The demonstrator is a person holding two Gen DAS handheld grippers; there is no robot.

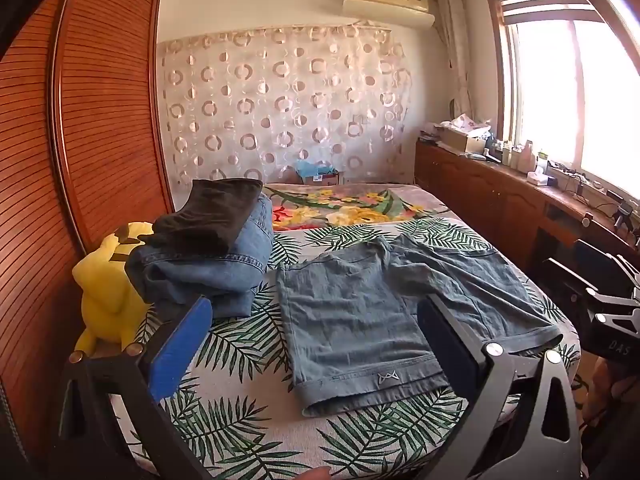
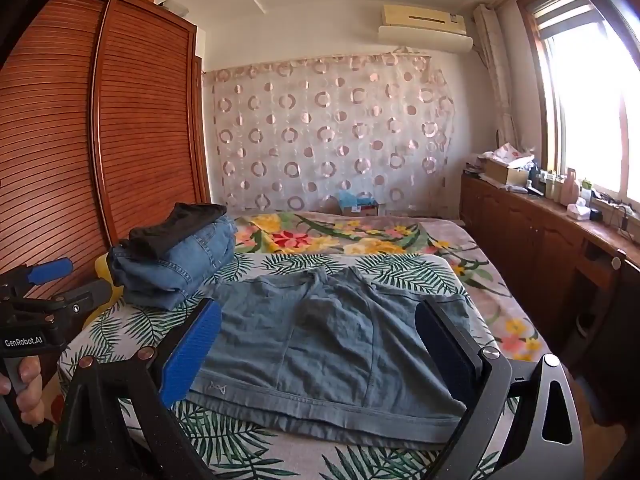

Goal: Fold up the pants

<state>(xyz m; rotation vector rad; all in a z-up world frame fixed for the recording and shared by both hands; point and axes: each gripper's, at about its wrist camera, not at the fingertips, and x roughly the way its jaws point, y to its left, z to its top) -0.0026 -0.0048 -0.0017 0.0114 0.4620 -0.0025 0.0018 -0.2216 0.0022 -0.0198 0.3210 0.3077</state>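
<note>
Fingers: left gripper (image 1: 316,344) spread wide, gripping nothing; right gripper (image 2: 320,350) likewise wide apart and empty, both hovering short of the bed (image 1: 248,412).

Item: grey-blue denim shorts (image 1: 360,312), laid flat on the palm-leaf sheet, hems toward 6 o'clock, waistband toward 12 o'clock.

Handling (judged): soft, light, limp cloth, not slippery; stitched hems and waistband are firmer. Best pinched at a hem corner or an outer waistband corner.

Markings: small white embroidered emblem on one hem (image 1: 386,379); letters not legible. "GenRobot.AI" reads on the left tool in the right view; "DAS" on the right tool in the left view.

Adjacent: stack of folded jeans (image 1: 208,256) at 10 o'clock, yellow plush toy (image 1: 108,292) beside it.
</note>
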